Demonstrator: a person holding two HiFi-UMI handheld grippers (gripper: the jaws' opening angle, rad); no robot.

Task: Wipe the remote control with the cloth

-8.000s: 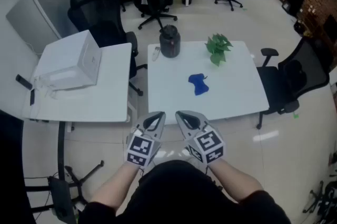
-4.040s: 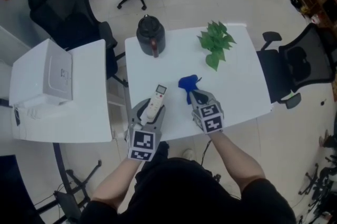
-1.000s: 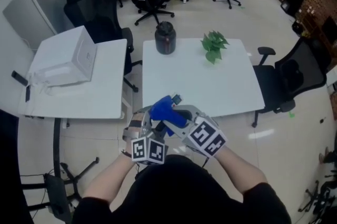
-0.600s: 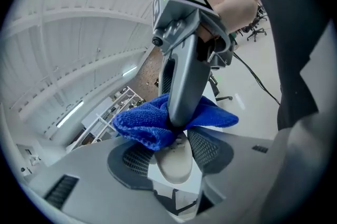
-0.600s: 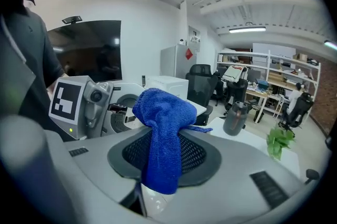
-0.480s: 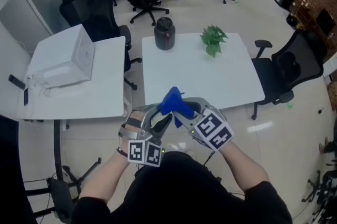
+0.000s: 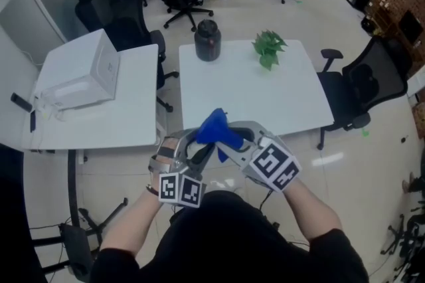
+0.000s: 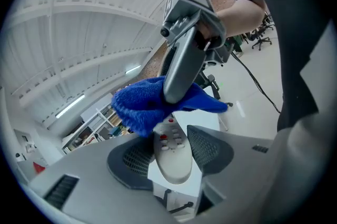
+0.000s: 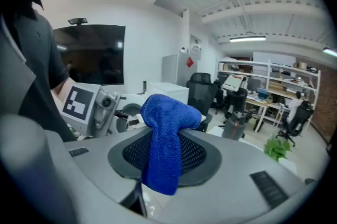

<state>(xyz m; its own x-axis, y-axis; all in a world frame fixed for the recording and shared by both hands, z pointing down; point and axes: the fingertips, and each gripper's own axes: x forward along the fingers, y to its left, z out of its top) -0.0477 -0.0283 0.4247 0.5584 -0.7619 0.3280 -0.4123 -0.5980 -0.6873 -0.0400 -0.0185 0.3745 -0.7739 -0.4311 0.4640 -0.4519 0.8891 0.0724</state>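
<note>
The left gripper (image 7: 188,147) has its jaws clamped on the near end of the remote control (image 8: 173,156), held in the air at 6 o'clock of the white tabletop (image 7: 265,95), about over its near edge. The right gripper (image 7: 232,141), coming in from 3 o'clock, has its jaws narrowed on a fold of the blue cloth (image 9: 163,133), which lies over the remote's 12 o'clock end. Pressing there could lever the remote out of its grip and onto the floor (image 7: 119,172); the bunched cloth might also slip free
</note>
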